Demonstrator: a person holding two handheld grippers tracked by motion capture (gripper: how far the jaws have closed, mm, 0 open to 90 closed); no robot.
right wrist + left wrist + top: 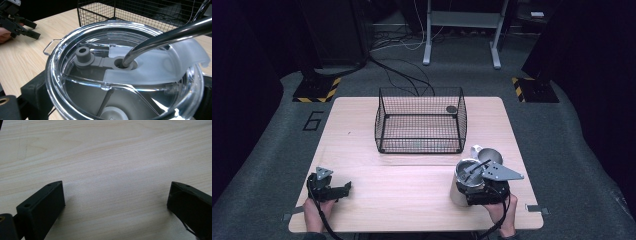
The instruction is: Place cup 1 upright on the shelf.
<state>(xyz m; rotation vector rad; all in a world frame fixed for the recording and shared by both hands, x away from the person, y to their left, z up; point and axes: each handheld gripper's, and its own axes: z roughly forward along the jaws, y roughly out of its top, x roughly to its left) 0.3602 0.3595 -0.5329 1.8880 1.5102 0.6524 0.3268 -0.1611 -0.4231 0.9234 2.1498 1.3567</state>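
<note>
The right gripper [472, 187] grasps the steel tumbler with clear lid and metal straw [464, 180] between its jaws; at nine o'clock of it, the left gripper [343, 189] rests released on the pale wooden desk [412, 185].

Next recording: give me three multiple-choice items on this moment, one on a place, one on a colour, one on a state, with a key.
1. Where is the tumbler?
A. inside the wire basket
B. between the right gripper's jaws, on the table's near right part
C. beside the left gripper

2. What colour is the wire basket?
A. black
B. white
C. red

3. How do the left gripper's jaws stand?
A. shut on a straw
B. shut on nothing
C. wide apart over bare table

Key: B, the right gripper has a jaw on each side of the tumbler; A, its mesh is black; C, wood shows between the jaws.
</note>
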